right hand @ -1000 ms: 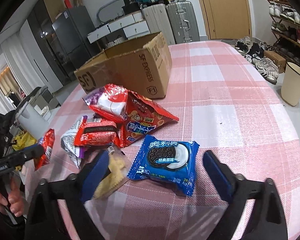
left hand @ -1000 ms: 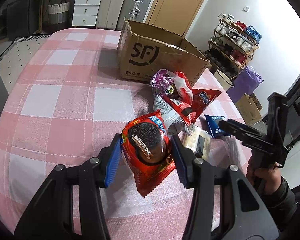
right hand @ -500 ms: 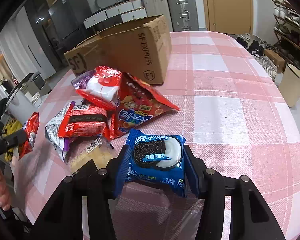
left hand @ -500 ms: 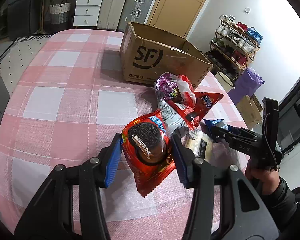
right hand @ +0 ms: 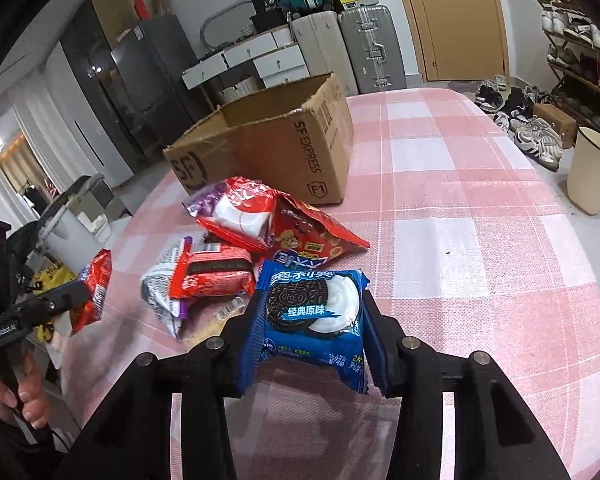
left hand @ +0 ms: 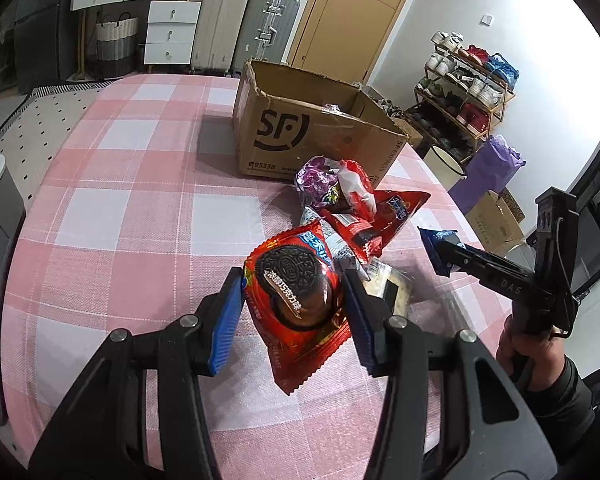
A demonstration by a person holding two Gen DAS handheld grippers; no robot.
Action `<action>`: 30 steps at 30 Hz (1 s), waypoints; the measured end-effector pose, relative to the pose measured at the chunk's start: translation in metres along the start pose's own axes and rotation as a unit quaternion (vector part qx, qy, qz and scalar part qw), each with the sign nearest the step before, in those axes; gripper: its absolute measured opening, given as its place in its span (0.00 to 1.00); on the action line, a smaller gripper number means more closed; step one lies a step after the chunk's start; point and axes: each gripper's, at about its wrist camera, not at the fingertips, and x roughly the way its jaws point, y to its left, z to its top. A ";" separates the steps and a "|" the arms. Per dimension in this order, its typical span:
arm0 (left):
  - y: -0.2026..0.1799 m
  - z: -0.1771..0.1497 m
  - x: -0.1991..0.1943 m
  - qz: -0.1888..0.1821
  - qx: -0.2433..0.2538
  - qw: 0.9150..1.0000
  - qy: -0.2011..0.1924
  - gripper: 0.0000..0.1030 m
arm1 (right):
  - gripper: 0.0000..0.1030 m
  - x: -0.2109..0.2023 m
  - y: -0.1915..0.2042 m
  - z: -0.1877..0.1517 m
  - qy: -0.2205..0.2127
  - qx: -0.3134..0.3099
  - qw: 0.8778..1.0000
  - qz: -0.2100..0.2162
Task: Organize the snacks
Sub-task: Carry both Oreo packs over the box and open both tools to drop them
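Observation:
My left gripper (left hand: 292,278) is shut on a red Oreo pack (left hand: 300,320) and holds it above the pink checked tablecloth (left hand: 140,220). In the right wrist view that pack (right hand: 98,280) hangs at the far left. My right gripper (right hand: 311,304) has its jaws closing, with the pads pressing on a blue Oreo pack (right hand: 312,320) raised off the cloth. The left wrist view shows this blue pack (left hand: 436,242) at the right gripper's tip. An open SF cardboard box (left hand: 312,136) (right hand: 268,148) stands behind a pile of snack bags (left hand: 340,196) (right hand: 252,220).
A pale cracker pack (left hand: 388,292) lies beside the pile. Off the table's right edge stand a cream bin (right hand: 592,168) and a shoe rack (left hand: 468,80). Suitcases (left hand: 240,20) and drawers line the far wall. A hand (left hand: 528,356) grips the right handle.
The right gripper's jaws came together on the blue Oreo pack, which lay on the cloth, and raised it. The left gripper kept its hold on the red pack with little movement.

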 end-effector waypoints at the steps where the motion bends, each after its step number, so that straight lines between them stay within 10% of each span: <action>1: -0.001 0.000 -0.001 0.000 0.001 1.000 -0.001 0.45 | 0.44 -0.002 0.001 0.000 -0.002 0.000 1.000 0.003; 30: -0.041 0.064 -0.057 -0.023 0.043 0.997 -0.053 0.45 | 0.43 -0.106 0.080 0.066 -0.112 -0.078 0.986 0.096</action>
